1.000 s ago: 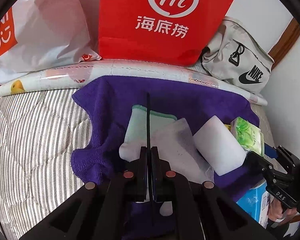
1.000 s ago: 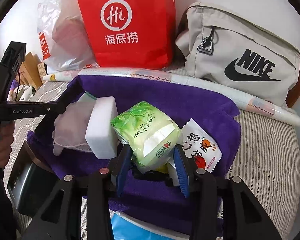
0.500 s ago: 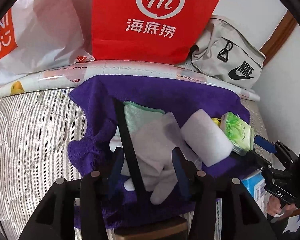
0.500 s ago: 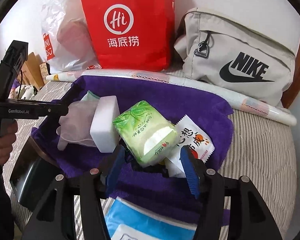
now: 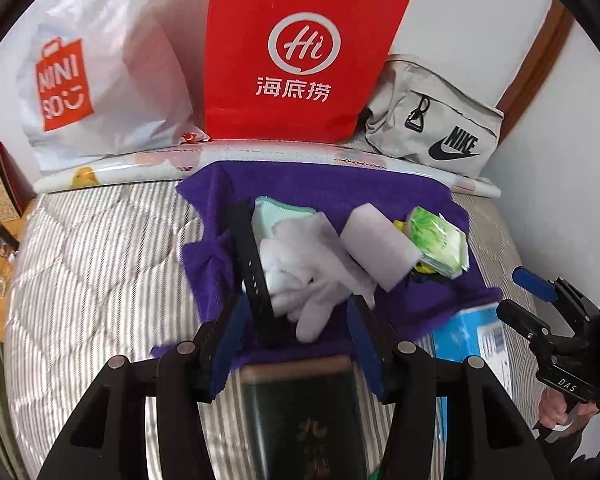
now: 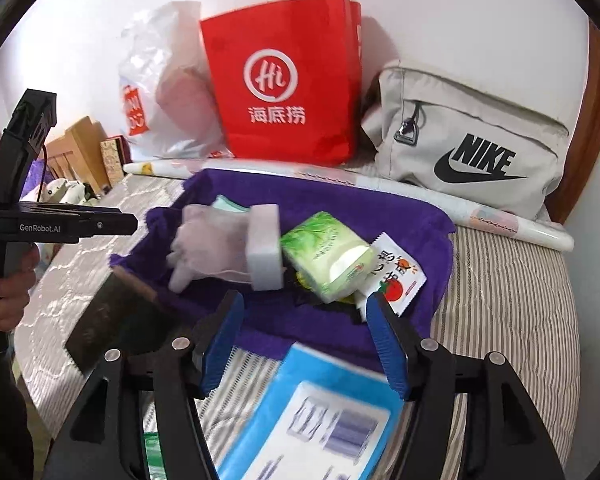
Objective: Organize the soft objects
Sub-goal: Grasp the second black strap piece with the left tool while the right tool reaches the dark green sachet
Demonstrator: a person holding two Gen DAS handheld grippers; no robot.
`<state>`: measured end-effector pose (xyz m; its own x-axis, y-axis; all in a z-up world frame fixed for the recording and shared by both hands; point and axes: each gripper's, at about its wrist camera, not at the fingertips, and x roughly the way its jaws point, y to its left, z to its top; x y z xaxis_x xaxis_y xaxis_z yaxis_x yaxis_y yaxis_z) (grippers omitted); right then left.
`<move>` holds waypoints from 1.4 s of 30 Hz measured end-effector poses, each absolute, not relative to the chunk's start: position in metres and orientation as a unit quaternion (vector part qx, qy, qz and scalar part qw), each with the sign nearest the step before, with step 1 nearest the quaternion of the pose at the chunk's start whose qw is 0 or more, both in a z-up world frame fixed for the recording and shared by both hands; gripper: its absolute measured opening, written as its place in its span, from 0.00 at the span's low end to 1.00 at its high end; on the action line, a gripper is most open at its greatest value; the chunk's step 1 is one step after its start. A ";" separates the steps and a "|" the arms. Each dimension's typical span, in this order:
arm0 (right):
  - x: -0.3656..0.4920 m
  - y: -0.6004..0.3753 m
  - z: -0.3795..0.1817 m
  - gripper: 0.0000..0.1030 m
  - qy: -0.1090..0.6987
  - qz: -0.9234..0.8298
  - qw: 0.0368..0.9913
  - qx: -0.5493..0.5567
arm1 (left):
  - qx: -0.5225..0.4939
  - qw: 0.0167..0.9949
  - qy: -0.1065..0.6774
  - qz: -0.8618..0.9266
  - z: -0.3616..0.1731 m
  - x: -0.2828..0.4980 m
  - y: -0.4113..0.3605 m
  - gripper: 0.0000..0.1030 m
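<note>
Both tongs, left [image 5: 296, 334] & right [image 6: 304, 340], had just been opening and backed off empty, nothing between jaws. White fabric glove [image 5: 300, 276], white foam block [image 5: 380, 250] & green tissue pack [image 6: 328, 256] sat on purple towel [image 6: 400, 208]. Risk: loose pile could've slid off w/ any bump.

Bright even daylight, soft shadows, strong fisheye bending at dark corners, near foreground blurred
</note>
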<state>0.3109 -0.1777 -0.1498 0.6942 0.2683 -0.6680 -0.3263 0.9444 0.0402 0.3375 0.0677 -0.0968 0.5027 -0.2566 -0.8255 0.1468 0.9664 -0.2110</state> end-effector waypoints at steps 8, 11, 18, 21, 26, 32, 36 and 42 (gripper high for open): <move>0.258 -0.166 -0.148 0.65 0.348 0.184 0.918 -0.042 | -0.045 0.870 0.477 -0.113 -0.091 0.284 0.070 0.49; 0.238 -0.161 -0.150 0.65 0.353 0.193 0.914 -0.047 | -0.042 0.871 0.475 -0.120 -0.092 0.263 0.070 0.49; 0.197 -0.155 -0.153 0.65 0.355 0.202 0.912 -0.041 | -0.019 0.872 0.470 -0.135 -0.107 0.210 0.071 0.49; 0.186 -0.154 -0.158 0.65 0.359 0.203 0.910 -0.034 | -0.017 0.866 0.476 -0.154 -0.119 0.191 0.071 0.49; 0.171 -0.149 -0.172 0.65 0.373 0.210 0.903 -0.022 | 0.004 0.863 0.474 -0.177 -0.140 0.170 0.066 0.49; 0.158 -0.145 -0.187 0.65 0.376 0.192 0.906 -0.033 | 0.003 0.856 0.481 -0.188 -0.168 0.166 0.068 0.49; 0.154 -0.149 -0.197 0.65 0.383 0.188 0.904 -0.035 | 0.002 0.856 0.476 -0.201 -0.178 0.170 0.068 0.48; 0.150 -0.155 -0.210 0.65 0.384 0.193 0.903 -0.027 | 0.022 0.845 0.489 -0.215 -0.197 0.185 0.060 0.48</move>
